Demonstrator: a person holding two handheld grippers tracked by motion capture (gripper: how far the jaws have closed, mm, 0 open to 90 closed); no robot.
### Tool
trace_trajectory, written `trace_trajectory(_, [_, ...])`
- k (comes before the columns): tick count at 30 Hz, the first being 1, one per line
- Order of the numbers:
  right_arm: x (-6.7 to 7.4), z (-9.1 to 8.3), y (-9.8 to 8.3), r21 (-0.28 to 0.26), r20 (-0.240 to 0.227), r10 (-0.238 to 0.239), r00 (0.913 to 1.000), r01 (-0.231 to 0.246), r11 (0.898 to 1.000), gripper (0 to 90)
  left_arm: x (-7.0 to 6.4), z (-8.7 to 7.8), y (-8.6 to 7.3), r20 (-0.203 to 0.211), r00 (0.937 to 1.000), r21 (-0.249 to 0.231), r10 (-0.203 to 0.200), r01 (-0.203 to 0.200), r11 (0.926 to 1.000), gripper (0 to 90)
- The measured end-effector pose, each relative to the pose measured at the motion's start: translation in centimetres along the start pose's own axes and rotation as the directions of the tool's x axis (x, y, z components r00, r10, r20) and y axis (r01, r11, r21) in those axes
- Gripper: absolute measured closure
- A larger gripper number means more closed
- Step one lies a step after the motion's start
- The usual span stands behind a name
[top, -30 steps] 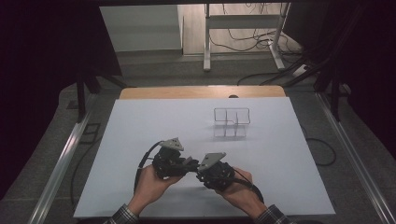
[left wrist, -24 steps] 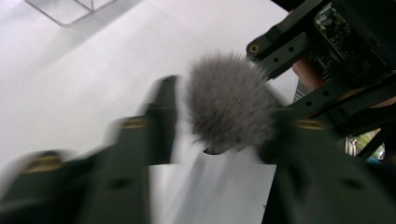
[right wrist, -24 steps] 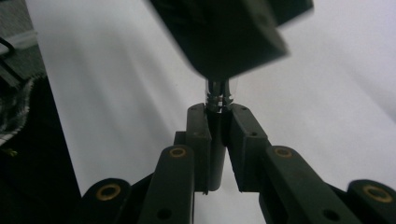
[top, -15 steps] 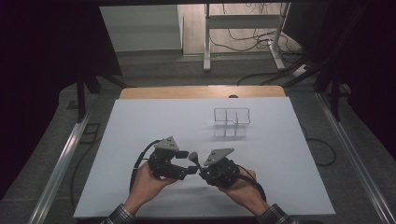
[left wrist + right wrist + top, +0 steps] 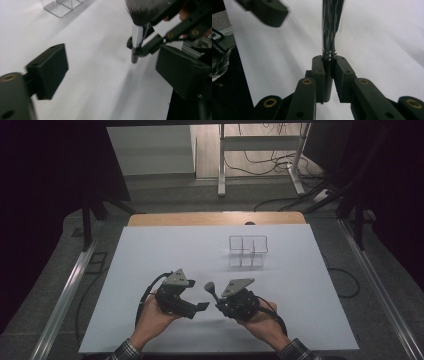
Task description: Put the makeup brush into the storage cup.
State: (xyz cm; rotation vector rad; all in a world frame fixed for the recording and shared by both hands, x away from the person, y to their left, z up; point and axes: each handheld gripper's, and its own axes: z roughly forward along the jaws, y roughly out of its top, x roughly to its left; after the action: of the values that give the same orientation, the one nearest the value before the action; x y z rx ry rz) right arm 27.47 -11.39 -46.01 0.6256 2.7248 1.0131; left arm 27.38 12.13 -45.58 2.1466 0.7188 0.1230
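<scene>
A makeup brush [image 5: 210,288] with grey bristles, a chrome ferrule [image 5: 332,27] and a dark handle points up and away from me over the white table top [image 5: 165,250]. My right gripper [image 5: 219,304] is shut on its handle, and in the right gripper view [image 5: 329,75] both pads clamp just below the ferrule. My left gripper [image 5: 202,306] sits just left of it. Its jaws have just been opening and now stand wide in the left gripper view [image 5: 112,72]. The brush [image 5: 138,32] lies beyond them, touched by neither pad.
A clear acrylic organiser [image 5: 247,251] with several compartments stands on the table beyond the hands, right of centre; its base corner [image 5: 60,6] appears in the left gripper view. A wooden edge [image 5: 215,218] runs behind the white top. Metal rails [image 5: 65,295] flank the table.
The left gripper's jaws have opened and let go of the brush, and that gripper has drawn slightly left. The brush stays in the right gripper, its head now showing between the two.
</scene>
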Motion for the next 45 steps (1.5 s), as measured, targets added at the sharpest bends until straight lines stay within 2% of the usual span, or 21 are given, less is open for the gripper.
trace_trajectory(8, [-0.2,-0.5,-0.2,-0.016,0.004,0.001,1.0,-0.001,1.0,78.8,0.2,0.0,-0.5,-0.01,0.9999,0.017,-0.004,0.004,0.9999,6.4])
trace_trajectory(19, [-0.7,-1.1,-0.5,-0.037,0.009,0.013,0.9999,-0.013,0.999,78.8,0.3,-0.4,-1.4,-0.06,0.9981,0.039,0.014,-0.012,0.9992,2.7])
trace_trajectory(30, [-1.1,-1.5,-0.9,-0.049,0.012,0.021,0.9997,-0.02,0.999,78.8,0.5,-0.4,-2.4,-0.09,0.9957,0.066,0.022,-0.016,0.9977,1.9])
trace_trajectory(34, [-1.3,-1.7,-1.0,-0.052,0.014,0.022,0.9996,-0.021,0.998,78.8,0.9,-0.8,-3.1,-0.066,0.9978,0.068,-0.005,0.01,0.9976,1.9])
trace_trajectory(40, [-1.5,-1.9,-1.1,-0.052,0.021,0.025,0.9995,-0.024,0.998,78.8,1.2,-1.4,-3.6,-0.067,0.9967,0.054,-0.044,0.048,0.9974,0.6])
trace_trajectory(45, [-1.6,-2.0,-1.2,-0.052,0.029,0.026,0.9993,-0.025,0.998,78.7,1.3,-2.0,-4.0,-0.07,0.996,0.032,-0.055,0.057,0.9978,0.2])
